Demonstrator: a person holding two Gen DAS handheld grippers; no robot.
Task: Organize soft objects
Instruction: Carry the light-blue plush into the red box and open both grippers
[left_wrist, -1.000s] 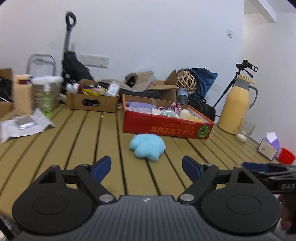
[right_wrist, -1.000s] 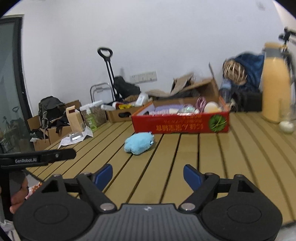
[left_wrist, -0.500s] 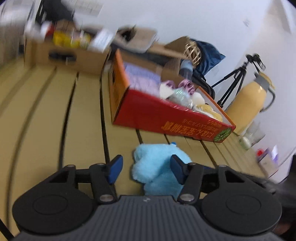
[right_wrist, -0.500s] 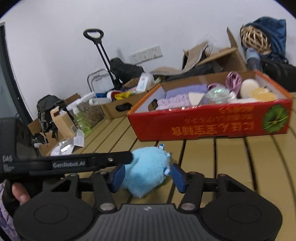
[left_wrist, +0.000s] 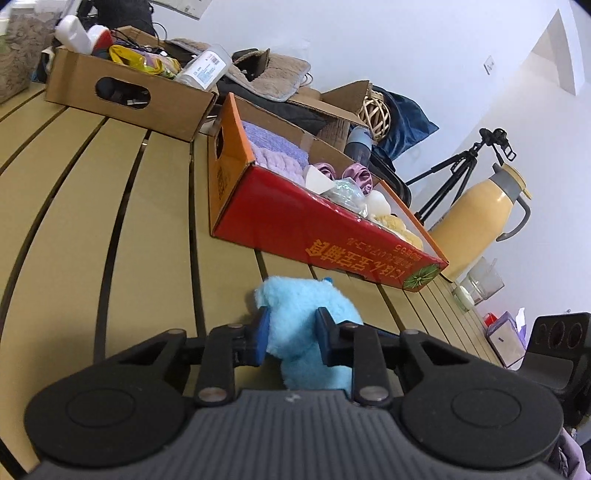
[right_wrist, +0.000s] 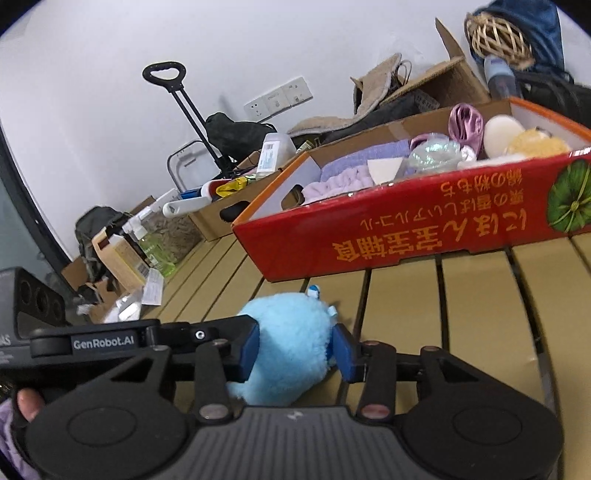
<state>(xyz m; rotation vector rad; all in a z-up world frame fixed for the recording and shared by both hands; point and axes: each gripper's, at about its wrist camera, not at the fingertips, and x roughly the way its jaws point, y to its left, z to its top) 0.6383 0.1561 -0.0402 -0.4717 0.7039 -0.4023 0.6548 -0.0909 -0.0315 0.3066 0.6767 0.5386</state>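
A: What is the left gripper (left_wrist: 291, 334) showing?
B: Black arms with silver screws, blue pads, a ribbed grey body.
A: And the right gripper (right_wrist: 295, 349)?
B: It is looking the same; the left one's bar is reading "GenRobot.AI", and a lilac sleeve (right_wrist: 7, 435) is peeking in.

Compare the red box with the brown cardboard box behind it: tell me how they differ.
The red box is glossy red with orange print on its side; the brown cardboard box is plain and unprinted.
The red box holds soft things such as purple cloth and sponges; the brown cardboard box holds bottles and tubes.
The red box lies nearer the blue plush toy; the brown cardboard box sits farther back.
Both are open-topped, with cut-out handle holes.
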